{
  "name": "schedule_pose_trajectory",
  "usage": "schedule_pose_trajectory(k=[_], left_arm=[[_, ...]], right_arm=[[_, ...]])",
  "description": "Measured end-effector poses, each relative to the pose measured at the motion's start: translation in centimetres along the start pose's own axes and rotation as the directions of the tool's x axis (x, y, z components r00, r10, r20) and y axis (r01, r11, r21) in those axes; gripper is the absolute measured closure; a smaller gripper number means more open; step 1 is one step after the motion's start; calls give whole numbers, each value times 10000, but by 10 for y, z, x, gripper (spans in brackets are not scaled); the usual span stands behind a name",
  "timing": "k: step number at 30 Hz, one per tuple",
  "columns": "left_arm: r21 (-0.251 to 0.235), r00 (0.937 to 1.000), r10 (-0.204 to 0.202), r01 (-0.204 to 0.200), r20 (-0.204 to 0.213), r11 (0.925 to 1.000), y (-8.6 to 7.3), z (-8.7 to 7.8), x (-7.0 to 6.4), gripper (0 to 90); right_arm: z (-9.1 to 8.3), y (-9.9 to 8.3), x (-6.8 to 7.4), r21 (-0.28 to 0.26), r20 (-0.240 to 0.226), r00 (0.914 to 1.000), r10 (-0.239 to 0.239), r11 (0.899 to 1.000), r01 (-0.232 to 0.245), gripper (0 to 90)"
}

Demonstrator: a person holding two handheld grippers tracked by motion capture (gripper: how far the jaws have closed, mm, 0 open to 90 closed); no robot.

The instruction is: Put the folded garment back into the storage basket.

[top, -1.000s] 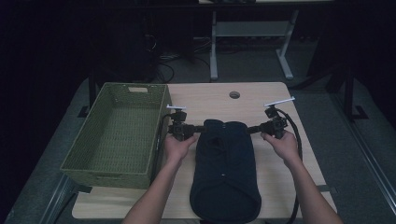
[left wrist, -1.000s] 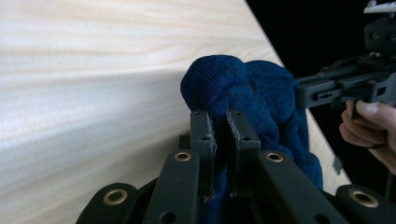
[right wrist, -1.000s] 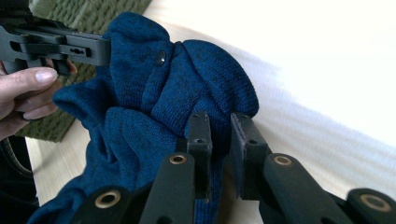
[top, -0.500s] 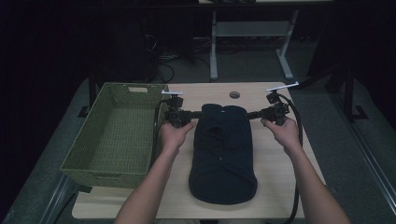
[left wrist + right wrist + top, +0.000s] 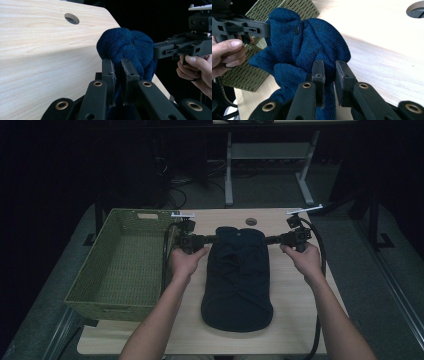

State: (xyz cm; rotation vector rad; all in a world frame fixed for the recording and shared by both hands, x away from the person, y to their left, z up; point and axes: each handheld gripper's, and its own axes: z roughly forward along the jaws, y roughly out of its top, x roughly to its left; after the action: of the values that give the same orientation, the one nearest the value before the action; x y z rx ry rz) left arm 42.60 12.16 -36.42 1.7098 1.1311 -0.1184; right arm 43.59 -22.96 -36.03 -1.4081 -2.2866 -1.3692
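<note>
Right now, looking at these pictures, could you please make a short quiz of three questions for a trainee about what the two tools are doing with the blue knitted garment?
1. True or false: the left tool and the right tool both pinch the blue knitted garment.
2. Which side of the garment is the green woven basket on, seen from the person: A) left, B) right, C) beyond it?
3. Fill in: the round hole in the wooden table lies just past the garment's ____ end.

Key:
1. True; each tool's jaws are closed on a far corner of the garment.
2. A.
3. Far.
</note>
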Motion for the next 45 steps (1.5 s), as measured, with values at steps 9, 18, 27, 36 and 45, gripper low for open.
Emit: schedule_pose_trajectory(k=[9, 18, 27, 36, 45], left_arm=[[-1, 10000, 41, -41, -4, 10000, -16, 0, -1, 830], [-46, 9996, 296, -296, 32, 9996, -30, -4, -5, 830], [-112, 9968, 805, -805, -5, 9967, -52, -13, -12, 829], [-89, 9945, 1043, -1042, 97, 9945, -78, -18, -16, 829], [205, 9933, 1092, -1100, 390, 9937, -108, -27, -16, 829]], right_arm=[[4, -13, 3, -47, -142, 9995, -269, 9996, 268, 771], [1, -23, 9, -92, -275, 9986, -444, 9990, 442, 757], [-2, -42, 20, -80, -361, 9958, -845, 9964, 843, 757], [-3, -67, 28, -83, -469, 9913, -1230, 9924, 1227, 757], [-5, -98, 37, -60, -988, 9862, -1325, 9912, 1326, 771]])
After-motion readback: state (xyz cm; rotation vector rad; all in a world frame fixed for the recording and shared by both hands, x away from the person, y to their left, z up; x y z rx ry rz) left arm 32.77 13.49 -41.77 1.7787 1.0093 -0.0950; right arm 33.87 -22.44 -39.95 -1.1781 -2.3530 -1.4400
